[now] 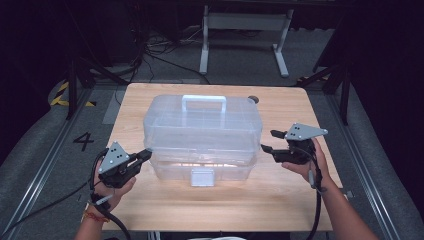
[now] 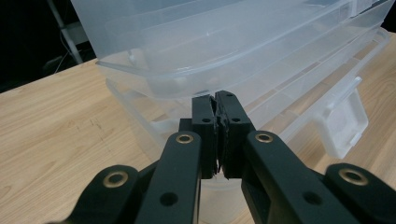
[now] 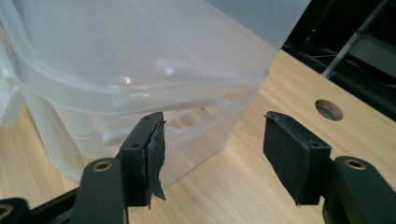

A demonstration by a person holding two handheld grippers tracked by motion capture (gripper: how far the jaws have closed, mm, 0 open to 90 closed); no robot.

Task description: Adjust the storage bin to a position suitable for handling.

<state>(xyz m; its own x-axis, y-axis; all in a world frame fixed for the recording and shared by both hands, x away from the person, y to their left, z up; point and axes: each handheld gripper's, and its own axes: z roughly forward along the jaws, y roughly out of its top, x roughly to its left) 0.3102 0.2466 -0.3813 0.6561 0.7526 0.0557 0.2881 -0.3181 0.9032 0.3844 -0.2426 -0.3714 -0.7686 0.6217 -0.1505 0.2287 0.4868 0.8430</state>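
- A clear plastic storage box (image 1: 202,132) stands near the middle of the wooden table (image 1: 150,210); its lid sits on top, with a white carry handle (image 1: 203,101) along the far edge and a pale latch tab (image 1: 202,176) hanging at the front, toward the person.
- The box shows 2 stacked tiers, an upper shell overhanging a shallower lower tray; whether the lid is fully seated cannot be told through the see-through plastic.
- The left gripper (image 1: 145,155) is held in the person's left hand (image 1: 114,187) at the box's front-left corner; its 2 jaws are pressed together with nothing between them.
- In the left gripper view the closed tips (image 2: 215,105) point at the lower tier just under the overhanging rim; they look to be touching or just short of the plastic, though the angle leaves that unsure.
- The right gripper (image 1: 270,142) is held in the right hand (image 1: 310,167) just beside the box's right end; its jaws stand apart and hold nothing.
- In the right gripper view 1 pad (image 3: 154,154) lies in front of the box's corner and the other pad (image 3: 287,156) is over bare wood, near a round hole (image 3: 328,109) in the table top.
- A grey 3-cornered plate tops each gripper, and a black cable trails from each toward the person.
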